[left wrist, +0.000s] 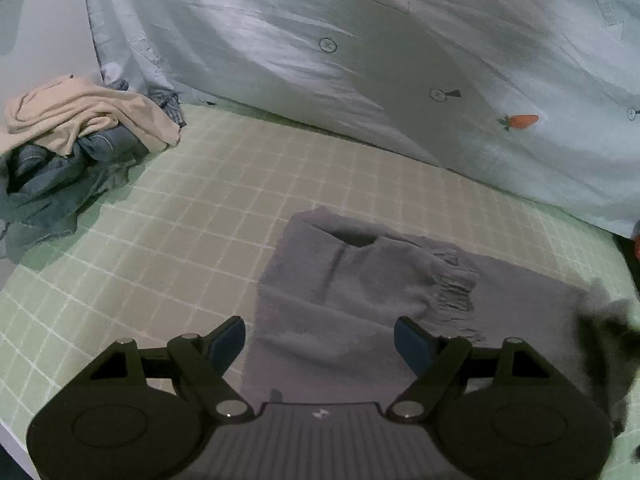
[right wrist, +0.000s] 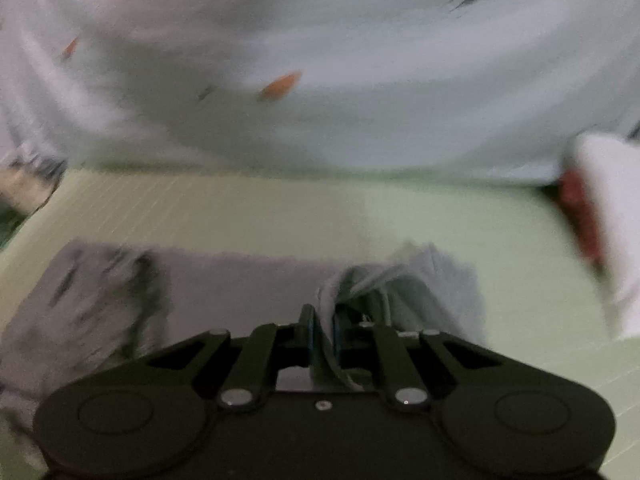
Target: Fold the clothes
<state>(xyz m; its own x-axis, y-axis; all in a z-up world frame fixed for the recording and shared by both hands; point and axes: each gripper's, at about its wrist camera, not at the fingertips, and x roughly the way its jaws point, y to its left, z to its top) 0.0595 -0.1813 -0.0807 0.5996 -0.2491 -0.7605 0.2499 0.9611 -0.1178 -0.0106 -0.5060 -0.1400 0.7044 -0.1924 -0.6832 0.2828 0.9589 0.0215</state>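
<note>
Green checked bed sheet (left wrist: 168,240) carries a grey garment (left wrist: 360,292) near its front edge. Left gripper (left wrist: 320,340) hovers spread over it; right gripper (right wrist: 323,332) pinches its lifted fold.

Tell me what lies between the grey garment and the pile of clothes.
Only bare green checked sheet, seen in the left wrist view, between the grey garment and the pile.

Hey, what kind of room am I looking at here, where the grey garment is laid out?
Most likely a bedroom: the grey garment lies on a green checked sheet, a carrot-print quilt is bunched behind it, and a pile of unfolded clothes waits alongside.
</note>
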